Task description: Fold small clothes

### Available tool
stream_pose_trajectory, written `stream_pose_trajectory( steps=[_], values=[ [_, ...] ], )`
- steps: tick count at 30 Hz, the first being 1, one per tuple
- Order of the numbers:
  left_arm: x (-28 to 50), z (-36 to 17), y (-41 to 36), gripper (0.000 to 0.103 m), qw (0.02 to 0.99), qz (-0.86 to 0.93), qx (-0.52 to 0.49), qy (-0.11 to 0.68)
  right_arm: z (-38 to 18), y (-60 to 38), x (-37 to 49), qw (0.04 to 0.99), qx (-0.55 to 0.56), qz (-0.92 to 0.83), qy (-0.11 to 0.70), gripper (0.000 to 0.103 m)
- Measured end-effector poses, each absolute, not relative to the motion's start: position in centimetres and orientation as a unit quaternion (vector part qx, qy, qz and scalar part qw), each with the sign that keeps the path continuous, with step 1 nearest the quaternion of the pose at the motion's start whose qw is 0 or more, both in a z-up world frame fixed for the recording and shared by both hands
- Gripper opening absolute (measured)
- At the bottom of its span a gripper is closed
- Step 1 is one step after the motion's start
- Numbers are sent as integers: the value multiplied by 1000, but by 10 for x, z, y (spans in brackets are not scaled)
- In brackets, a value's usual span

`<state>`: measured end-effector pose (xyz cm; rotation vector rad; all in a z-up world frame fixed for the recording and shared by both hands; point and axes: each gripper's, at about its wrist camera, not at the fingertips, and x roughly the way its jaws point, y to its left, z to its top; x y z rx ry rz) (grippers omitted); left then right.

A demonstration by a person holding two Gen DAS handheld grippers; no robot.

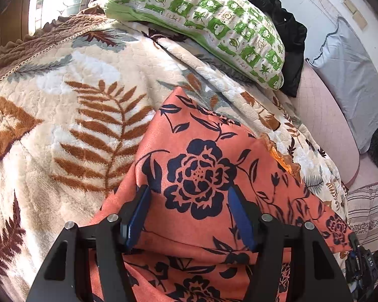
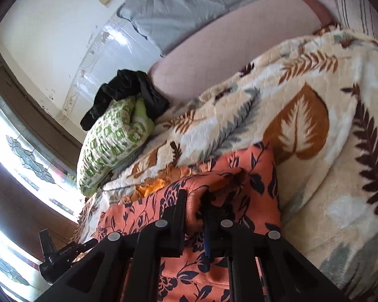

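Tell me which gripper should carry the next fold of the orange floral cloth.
Right, probably. The right gripper is already shut on a bunched edge of the orange floral cloth, while the left gripper is open above it, gripping nothing.

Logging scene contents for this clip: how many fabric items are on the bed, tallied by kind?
Garments: 2, the coral cloth with navy flowers and the crumpled black garment.
Pillows: 2, the green-and-white patterned pillow and the pale grey-blue pillow.
Blankets: 1, the cream fleece blanket with brown leaves.
Total: 5
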<state>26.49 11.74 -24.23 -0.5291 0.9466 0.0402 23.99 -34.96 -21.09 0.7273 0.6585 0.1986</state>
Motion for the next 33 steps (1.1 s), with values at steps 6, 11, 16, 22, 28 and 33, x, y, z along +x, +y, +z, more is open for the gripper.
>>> stream_pose_trajectory(
  steps=[6, 11, 16, 22, 28, 33],
  values=[
    [267, -239, 103, 67, 863, 20, -225, 452, -211, -362, 227, 889, 300, 32, 346, 11],
    [272, -243, 93, 68, 865, 18, -180, 468, -265, -377, 247, 813, 321, 5, 486, 15],
    [270, -235, 105, 68, 870, 13, -219, 442, -226, -412, 224, 850, 352, -52, 389, 15],
    [281, -233, 90, 68, 879, 7, -191, 437, -223, -394, 243, 863, 362, 28, 352, 18],
    [293, -254, 71, 80, 866, 39, -85, 491, -269, -372, 269, 821, 355, 33, 447, 16],
    [288, -245, 73, 80, 871, 24, -105, 480, -242, -352, 260, 843, 328, 96, 415, 18]
  ],
)
